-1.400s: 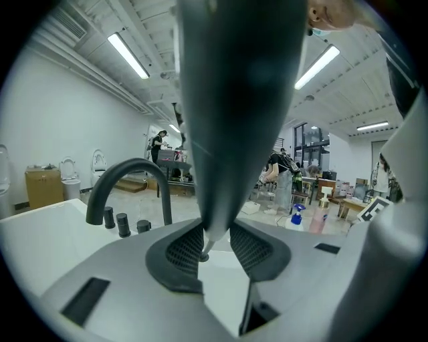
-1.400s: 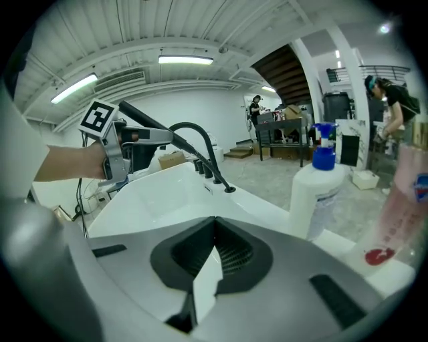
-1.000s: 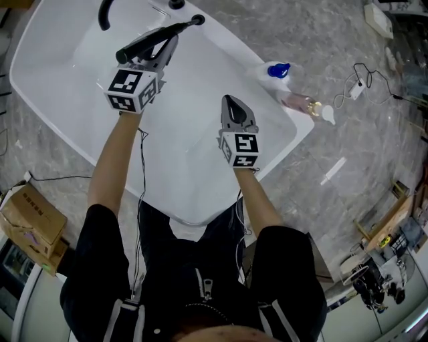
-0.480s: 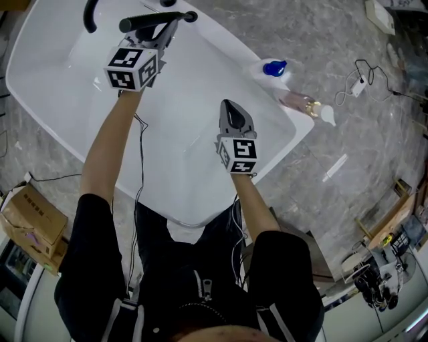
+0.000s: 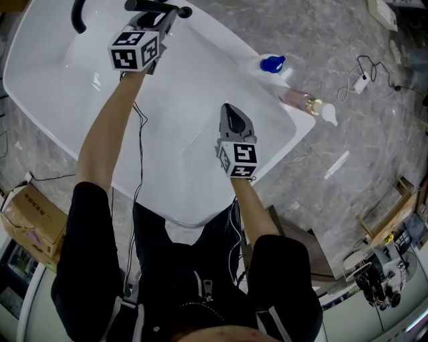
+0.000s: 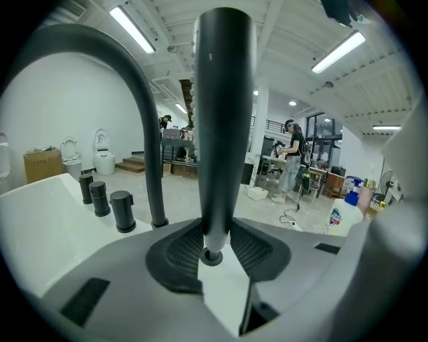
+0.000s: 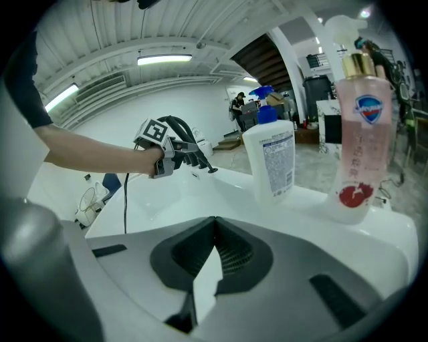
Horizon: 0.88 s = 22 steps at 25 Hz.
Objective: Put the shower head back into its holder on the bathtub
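L fingers [image 6: 179, 252] clamped on shower head [image 6: 223, 120], now nearer faucet [image 6: 155, 180] than before; R fingers [image 7: 235, 252] together

No word or number could be read anywhere. The white bottle [image 7: 271, 160] carried a back label of fine grey print and a barcode-like block, all too small to read; in the left gripper view its other face showed a round blue-and-red emblem, blurred. The pink bottle [image 7: 358, 127] bore a blue shield-shaped badge with white lettering that stayed illegible, and a red mark low on its front. The cubes on the left gripper [image 5: 166, 13] and the right gripper [image 5: 229, 112] showed only black-and-white square patterns, no letters. The box [image 5: 30, 220] had faint purple marks, unreadable.
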Motion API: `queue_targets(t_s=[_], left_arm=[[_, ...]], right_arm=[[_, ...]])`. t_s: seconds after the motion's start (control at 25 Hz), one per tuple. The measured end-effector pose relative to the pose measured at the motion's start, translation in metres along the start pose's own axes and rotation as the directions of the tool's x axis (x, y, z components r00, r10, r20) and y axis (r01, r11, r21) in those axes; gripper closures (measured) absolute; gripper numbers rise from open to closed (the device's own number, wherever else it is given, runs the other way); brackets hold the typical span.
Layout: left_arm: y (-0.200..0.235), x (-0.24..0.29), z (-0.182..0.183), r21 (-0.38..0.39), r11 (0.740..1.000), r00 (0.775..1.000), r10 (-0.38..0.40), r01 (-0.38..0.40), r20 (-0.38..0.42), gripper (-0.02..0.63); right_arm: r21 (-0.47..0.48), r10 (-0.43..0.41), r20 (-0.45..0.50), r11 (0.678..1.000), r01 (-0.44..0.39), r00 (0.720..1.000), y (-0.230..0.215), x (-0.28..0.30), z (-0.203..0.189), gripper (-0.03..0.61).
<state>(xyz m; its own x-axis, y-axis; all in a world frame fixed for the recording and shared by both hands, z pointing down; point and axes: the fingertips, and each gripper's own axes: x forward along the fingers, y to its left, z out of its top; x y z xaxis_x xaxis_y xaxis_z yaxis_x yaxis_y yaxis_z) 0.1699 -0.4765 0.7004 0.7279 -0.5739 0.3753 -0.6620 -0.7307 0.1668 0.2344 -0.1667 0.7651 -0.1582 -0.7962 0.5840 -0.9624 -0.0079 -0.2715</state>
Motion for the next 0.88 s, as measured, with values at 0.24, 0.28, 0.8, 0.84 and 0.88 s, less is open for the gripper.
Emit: queue_targets(t_s=[0.24, 0.28, 0.8, 0.84, 0.88], left_arm=[[-0.001, 0.028, -0.016, 0.048, 0.999, 0.998, -0.004, 0.007, -0.065, 0.472], [-0.001, 0.031, -0.018, 0.056, 0.998, 0.997, -0.003, 0.007, -0.073, 0.472], [0.001, 0.063, -0.051, 0.122, 0.992, 0.979, 0.008, 0.017, -0.202, 0.471], [0.002, 0.064, -0.055, 0.106, 0.994, 0.977, 0.015, 0.007, -0.211, 0.469], [0.005, 0.063, -0.057, 0.082, 0.997, 0.976, 0.026, -0.009, -0.215, 0.468]], right_arm=[[0.006, 0.004, -0.009, 1.0, -0.004, 1.0, -0.005, -0.001, -0.008, 0.572], [0.003, 0.005, -0.012, 1.0, -0.005, 1.0, -0.005, -0.002, -0.01, 0.572], [0.007, -0.022, -0.045, 1.0, 0.022, 0.999, -0.022, -0.021, -0.03, 0.572], [0.006, -0.021, -0.046, 1.0, 0.022, 0.999, -0.021, -0.022, -0.03, 0.572], [0.006, -0.019, -0.045, 1.0, 0.02, 0.999, -0.02, -0.023, -0.03, 0.572]])
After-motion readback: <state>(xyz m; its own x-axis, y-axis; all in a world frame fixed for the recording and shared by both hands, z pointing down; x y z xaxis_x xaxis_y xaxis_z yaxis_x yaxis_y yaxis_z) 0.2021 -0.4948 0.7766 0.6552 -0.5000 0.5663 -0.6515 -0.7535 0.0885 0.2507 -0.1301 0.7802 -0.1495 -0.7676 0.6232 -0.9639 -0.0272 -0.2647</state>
